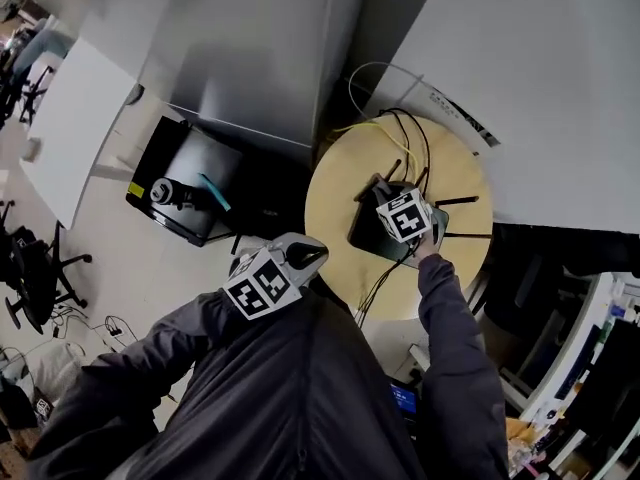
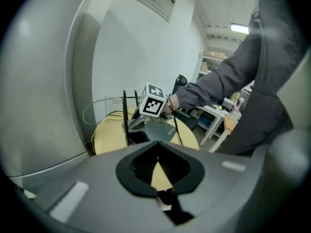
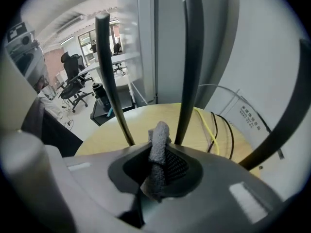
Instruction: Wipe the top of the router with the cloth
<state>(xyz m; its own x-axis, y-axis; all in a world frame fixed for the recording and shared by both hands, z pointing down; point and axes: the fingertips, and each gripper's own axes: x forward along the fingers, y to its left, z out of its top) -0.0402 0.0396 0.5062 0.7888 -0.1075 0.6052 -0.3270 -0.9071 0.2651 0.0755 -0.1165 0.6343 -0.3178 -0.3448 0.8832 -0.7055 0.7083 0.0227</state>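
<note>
1. Head view: the right gripper [image 1: 396,230] sits over the black router [image 1: 368,236] near the middle of the round table [image 1: 338,190]. The left gripper [image 1: 310,256] hangs off the table, close to the person's chest. A wide sweep could likely snag the cables [image 1: 376,128] that run over the table edge and drag the router. Bare wood lies open to the left of the router, while panels stand close behind the table.

2. Left gripper view: the left gripper's [image 2: 158,171] jaws are drawn together with nothing between them. Nothing braces the router [image 2: 159,130], so wiping pressure may well slide it toward the table's [image 2: 109,139] near edge.

3. Right gripper view: the right gripper [image 3: 158,161] is clamped on the grey cloth [image 3: 158,142], which is bunched into a narrow upright strip. With so little cloth spread, the jaw tips might scrape the top. Two upright antennas [image 3: 191,62] stand just ahead and a third slants at right, leaving only narrow lanes.
</note>
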